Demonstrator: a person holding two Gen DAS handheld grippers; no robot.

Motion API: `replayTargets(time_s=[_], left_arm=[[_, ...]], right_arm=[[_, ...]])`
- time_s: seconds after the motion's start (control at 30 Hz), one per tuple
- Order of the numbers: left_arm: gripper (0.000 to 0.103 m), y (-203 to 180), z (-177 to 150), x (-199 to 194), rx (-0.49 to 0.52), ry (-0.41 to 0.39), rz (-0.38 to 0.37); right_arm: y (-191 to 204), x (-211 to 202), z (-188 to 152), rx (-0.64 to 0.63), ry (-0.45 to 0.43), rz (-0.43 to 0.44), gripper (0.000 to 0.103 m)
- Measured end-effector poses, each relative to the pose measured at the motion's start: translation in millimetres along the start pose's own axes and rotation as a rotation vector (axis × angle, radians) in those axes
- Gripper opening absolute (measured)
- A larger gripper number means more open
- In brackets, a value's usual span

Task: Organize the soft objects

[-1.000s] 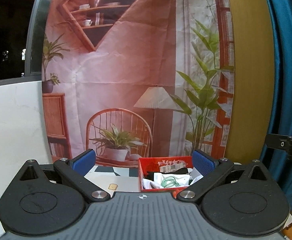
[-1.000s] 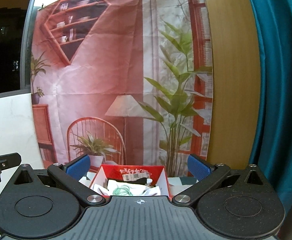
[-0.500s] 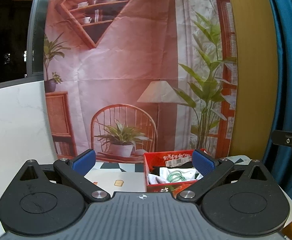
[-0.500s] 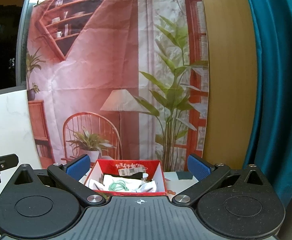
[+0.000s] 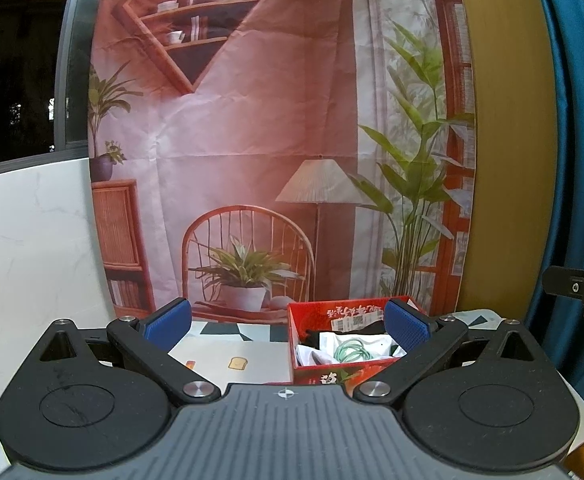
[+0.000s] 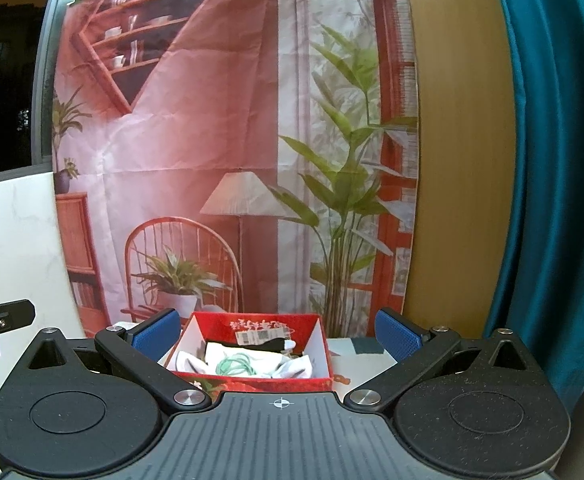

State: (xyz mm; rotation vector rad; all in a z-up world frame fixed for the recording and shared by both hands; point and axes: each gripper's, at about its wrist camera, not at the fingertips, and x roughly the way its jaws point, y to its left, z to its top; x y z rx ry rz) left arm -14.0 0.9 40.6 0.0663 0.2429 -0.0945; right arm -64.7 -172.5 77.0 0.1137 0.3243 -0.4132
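Both grippers hang above the worktop [image 5: 220, 354], nothing in hand. The left gripper [image 5: 286, 326] has its blue fingers [image 5: 167, 321] spread wide and empty; the right gripper [image 6: 278, 334] shows the same, wide apart and holding nothing. The red box [image 6: 324, 354] sits dead ahead at twelve o'clock in the right wrist view, framed between the fingers, and off toward one o'clock in the left wrist view. Inside it lies white cloth [image 6: 292, 366], something dark [image 6: 268, 346] at the back, and a green coil [image 6: 234, 365] on top; whether that is cord or elastic is too small to tell. This looks like the approach, with no grasp begun. The next move probably calls for the right gripper to tip down and drop into the box, fingers straddling one soft piece without snagging the wall. The left gripper, off to nine o'clock, would need to swing right to help.
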Motion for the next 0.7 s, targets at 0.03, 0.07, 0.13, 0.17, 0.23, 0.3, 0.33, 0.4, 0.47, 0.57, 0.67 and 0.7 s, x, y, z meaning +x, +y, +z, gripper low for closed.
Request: replayTargets(time_s=[0.03, 0.07, 0.13, 0.17, 0.23, 0.3, 0.33, 0.4, 0.47, 0.57, 0.67, 0.7], left_arm=[[0.103, 0.0, -0.4, 0.0, 0.000, 0.001, 0.000], [0.103, 0.1, -0.8, 0.2, 0.001, 0.003, 0.000], [0.103, 0.0, -1.3, 0.6, 0.002, 0.004, -0.001], [0.103, 0.1, -1.5, 0.7, 0.002, 0.005, -0.002], [0.103, 0.2, -1.9, 1.3, 0.001, 0.008, -0.004], [0.103, 0.5, -2.0, 2.1, 0.001, 0.011, -0.005], [0.103, 0.5, -2.3, 2.3, 0.002, 0.012, -0.006], [0.103, 0.8, -2.2, 2.6, 0.001, 0.013, -0.007], [0.103, 0.9, -2.4, 2.5, 0.000, 0.012, -0.009], [0.103, 1.5, -2.0, 2.7, -0.001, 0.010, -0.009], [0.103, 1.5, -2.3, 3.0, -0.003, 0.010, -0.010], [0.103, 1.2, -2.4, 2.9, -0.002, 0.010, -0.010]], right_arm=[[-0.4, -0.1, -0.5, 0.001, 0.000, -0.001, 0.103], [-0.6, 0.0, -0.4, 0.001, 0.001, 0.000, 0.103], [-2.0, 1.2, 0.1, 0.002, 0.004, -0.003, 0.103], [-2.6, 1.7, 0.5, 0.002, 0.004, -0.004, 0.103], [-2.0, 2.4, 0.9, 0.004, 0.006, -0.007, 0.103], [-2.3, 2.9, 0.5, 0.005, 0.007, -0.008, 0.103], [-3.1, 2.5, 0.2, 0.006, 0.008, -0.010, 0.103], [-4.2, 2.3, -0.9, 0.008, 0.011, -0.013, 0.103], [-5.2, 2.8, -1.7, 0.010, 0.013, -0.015, 0.103], [-6.2, 2.8, -1.9, 0.011, 0.013, -0.016, 0.103], [-7.0, 2.9, -2.2, 0.011, 0.013, -0.016, 0.103], [-7.3, 2.9, -2.4, 0.011, 0.013, -0.015, 0.103]])
